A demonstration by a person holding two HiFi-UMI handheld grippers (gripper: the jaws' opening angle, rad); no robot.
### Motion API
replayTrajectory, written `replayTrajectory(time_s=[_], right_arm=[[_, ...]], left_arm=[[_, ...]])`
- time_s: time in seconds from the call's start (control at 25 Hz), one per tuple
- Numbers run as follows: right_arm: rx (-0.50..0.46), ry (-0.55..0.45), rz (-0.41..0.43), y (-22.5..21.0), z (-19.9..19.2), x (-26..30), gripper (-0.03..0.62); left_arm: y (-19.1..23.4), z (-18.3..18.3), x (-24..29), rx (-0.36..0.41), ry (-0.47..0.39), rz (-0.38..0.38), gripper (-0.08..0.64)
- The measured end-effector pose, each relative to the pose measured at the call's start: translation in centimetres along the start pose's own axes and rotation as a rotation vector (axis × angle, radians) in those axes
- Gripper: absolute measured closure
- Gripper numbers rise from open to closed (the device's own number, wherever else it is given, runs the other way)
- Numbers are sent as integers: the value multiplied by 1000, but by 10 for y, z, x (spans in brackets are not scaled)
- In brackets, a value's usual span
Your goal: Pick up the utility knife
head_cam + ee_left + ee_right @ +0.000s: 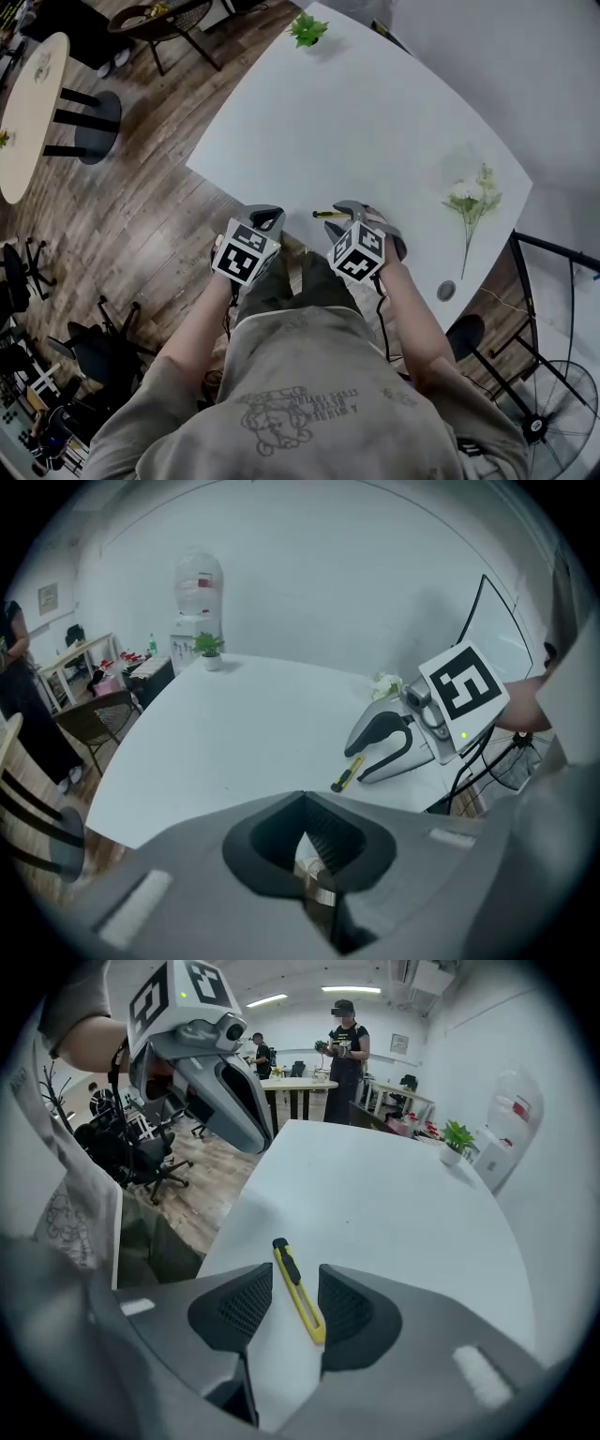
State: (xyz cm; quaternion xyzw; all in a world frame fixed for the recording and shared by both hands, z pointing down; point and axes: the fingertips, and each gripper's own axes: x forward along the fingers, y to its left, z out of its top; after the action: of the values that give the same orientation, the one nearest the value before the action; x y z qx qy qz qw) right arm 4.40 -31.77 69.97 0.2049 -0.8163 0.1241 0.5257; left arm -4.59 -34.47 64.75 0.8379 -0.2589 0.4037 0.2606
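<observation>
A yellow utility knife (328, 215) with a black end lies on the white table (375, 122) near its front edge. In the right gripper view the knife (298, 1290) lies lengthwise between my right gripper's (295, 1273) open jaws, with a gap on both sides. My right gripper (347, 212) hangs over the table edge. My left gripper (267, 218) is beside it, off the table's corner, and its jaws (302, 803) meet at the tips with nothing between them. From the left gripper view, the knife (345, 774) lies just below the right gripper (356, 761).
A small potted plant (307, 28) stands at the table's far corner, and a white flower sprig (473, 202) lies to the right. A small grey disc (446, 291) sits near the right front edge. A floor fan (553, 412) stands at the lower right. A person (345, 1044) stands far off.
</observation>
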Motion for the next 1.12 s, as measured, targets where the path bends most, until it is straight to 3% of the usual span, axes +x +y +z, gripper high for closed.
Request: replayTrajectory(time_s=[0.36,0.68,0.92,1.12], right_arm=[[-25,102,32,0,-6,17,433],[126,87,64,4,-8,16,498],[283,125,63,4,-9,14,505],[349,72,15,-6,5,-6,505]], left_arm=[[13,-18,17,55,48,-54,560],[14,-34,20,60,76,-94,560],[14,-33,9,34,64,-112,560],[23,-22,-8,43,39,-89,560]])
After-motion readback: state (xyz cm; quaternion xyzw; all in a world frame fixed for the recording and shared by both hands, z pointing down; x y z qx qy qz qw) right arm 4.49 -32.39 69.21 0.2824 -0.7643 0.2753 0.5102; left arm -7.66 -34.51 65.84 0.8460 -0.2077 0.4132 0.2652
